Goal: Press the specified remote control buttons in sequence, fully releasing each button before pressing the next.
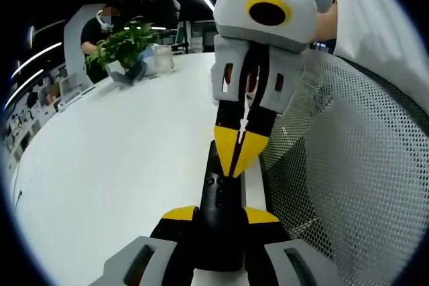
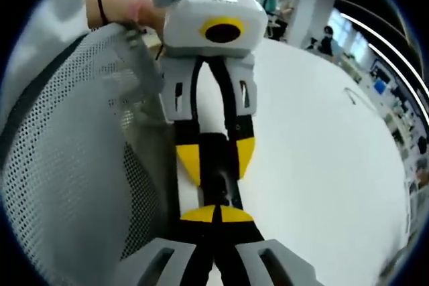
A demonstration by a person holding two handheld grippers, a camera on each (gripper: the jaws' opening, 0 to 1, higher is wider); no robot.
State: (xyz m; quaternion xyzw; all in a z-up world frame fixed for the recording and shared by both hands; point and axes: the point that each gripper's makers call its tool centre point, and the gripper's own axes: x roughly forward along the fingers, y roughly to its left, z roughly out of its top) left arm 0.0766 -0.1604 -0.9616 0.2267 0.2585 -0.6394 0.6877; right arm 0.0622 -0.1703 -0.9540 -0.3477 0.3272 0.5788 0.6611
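A black remote control lies lengthwise between the yellow-tipped jaws of my left gripper, which is shut on its sides. My right gripper comes down from above with its yellow tips pressed together, touching the remote's upper face near its far end. In the right gripper view, my right gripper is shut, its joined tips resting on the remote. The left gripper faces it from the top and clamps the remote. The button under the tips is hidden.
The white table stretches away to the left, with a potted plant and a seated person at its far end. A grey mesh chair back stands close beside the grippers. A hand holds the left gripper.
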